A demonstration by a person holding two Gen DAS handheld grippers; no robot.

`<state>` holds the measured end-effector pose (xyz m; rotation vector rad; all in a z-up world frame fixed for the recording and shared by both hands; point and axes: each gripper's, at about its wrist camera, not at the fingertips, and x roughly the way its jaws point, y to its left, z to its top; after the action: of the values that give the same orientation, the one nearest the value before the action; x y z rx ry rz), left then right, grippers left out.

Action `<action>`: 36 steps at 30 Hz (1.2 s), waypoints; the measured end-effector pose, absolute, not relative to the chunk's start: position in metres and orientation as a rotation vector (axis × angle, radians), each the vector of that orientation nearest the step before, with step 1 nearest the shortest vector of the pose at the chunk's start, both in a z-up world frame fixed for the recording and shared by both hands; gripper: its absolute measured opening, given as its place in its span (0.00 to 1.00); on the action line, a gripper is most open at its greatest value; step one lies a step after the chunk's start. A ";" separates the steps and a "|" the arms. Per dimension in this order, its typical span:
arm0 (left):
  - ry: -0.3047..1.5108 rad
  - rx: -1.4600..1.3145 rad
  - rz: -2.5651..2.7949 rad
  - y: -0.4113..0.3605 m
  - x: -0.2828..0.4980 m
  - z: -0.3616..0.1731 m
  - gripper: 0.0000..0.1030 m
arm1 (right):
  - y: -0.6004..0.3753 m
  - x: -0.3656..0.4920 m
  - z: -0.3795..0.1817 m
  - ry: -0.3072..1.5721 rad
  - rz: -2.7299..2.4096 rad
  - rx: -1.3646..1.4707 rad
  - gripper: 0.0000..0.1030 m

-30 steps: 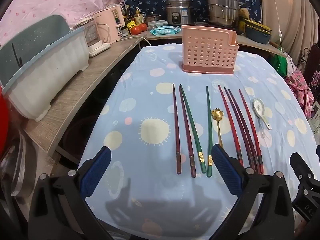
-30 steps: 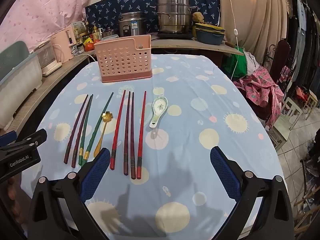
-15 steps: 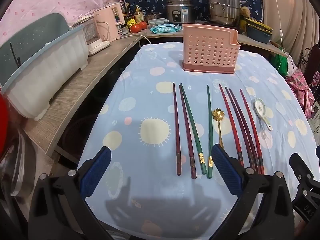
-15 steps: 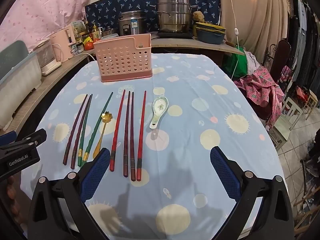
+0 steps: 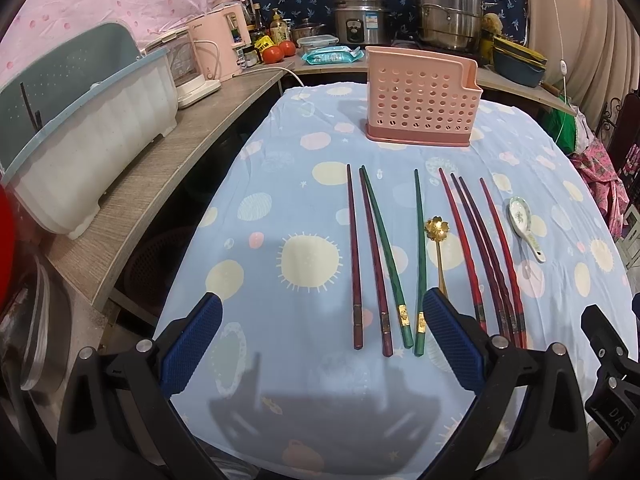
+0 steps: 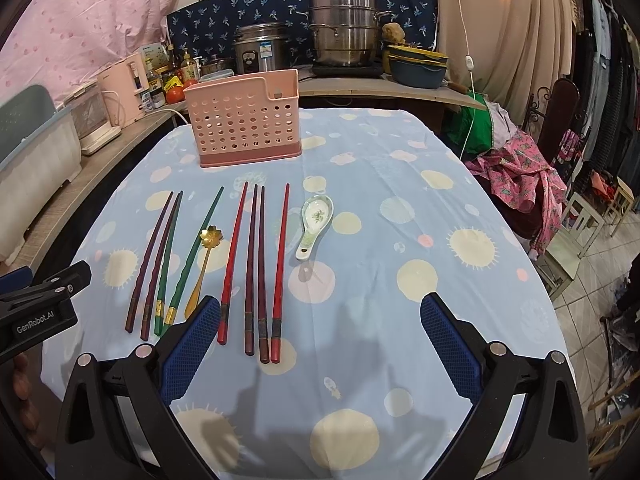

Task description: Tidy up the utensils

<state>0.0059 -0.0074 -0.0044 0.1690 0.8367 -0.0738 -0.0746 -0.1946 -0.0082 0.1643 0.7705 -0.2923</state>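
A pink perforated utensil holder (image 5: 422,100) (image 6: 248,118) stands upright at the far side of the table. Several chopsticks lie side by side in front of it: dark maroon ones (image 5: 354,256), green ones (image 5: 386,256) (image 6: 192,256) and red ones (image 5: 496,256) (image 6: 280,264). A gold flower-head spoon (image 5: 437,232) (image 6: 204,264) lies among them. A white ceramic spoon (image 5: 524,226) (image 6: 314,222) lies to their right. My left gripper (image 5: 320,344) is open and empty above the near ends of the chopsticks. My right gripper (image 6: 320,344) is open and empty near the red chopsticks.
The table (image 5: 280,184) has a blue dotted cloth. A white-and-teal dish bin (image 5: 80,136) sits on the wooden counter (image 5: 168,184) at left. Pots (image 6: 344,36), a rice cooker and bottles stand behind. A chair with pink cloth (image 6: 524,172) stands right of the table.
Both grippers have shifted slightly forward over the table. Nothing on the table has moved.
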 end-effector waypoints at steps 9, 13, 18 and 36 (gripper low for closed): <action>0.839 0.163 -0.080 -0.001 0.007 -0.002 0.93 | -0.195 -0.075 -0.009 0.771 -0.292 0.164 0.93; 0.843 0.162 -0.080 -0.004 0.006 -0.003 0.93 | -0.195 -0.075 -0.008 0.771 -0.292 0.165 0.93; 0.848 0.154 -0.080 0.001 0.006 -0.002 0.93 | -0.195 -0.075 -0.009 0.771 -0.292 0.165 0.93; 0.853 0.153 -0.079 0.002 0.007 -0.003 0.93 | -0.194 -0.075 -0.009 0.772 -0.293 0.165 0.93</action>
<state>0.0074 0.0022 -0.0029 0.1532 0.8532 -0.0793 -0.0746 -0.1943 -0.0087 0.1654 0.7720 -0.2925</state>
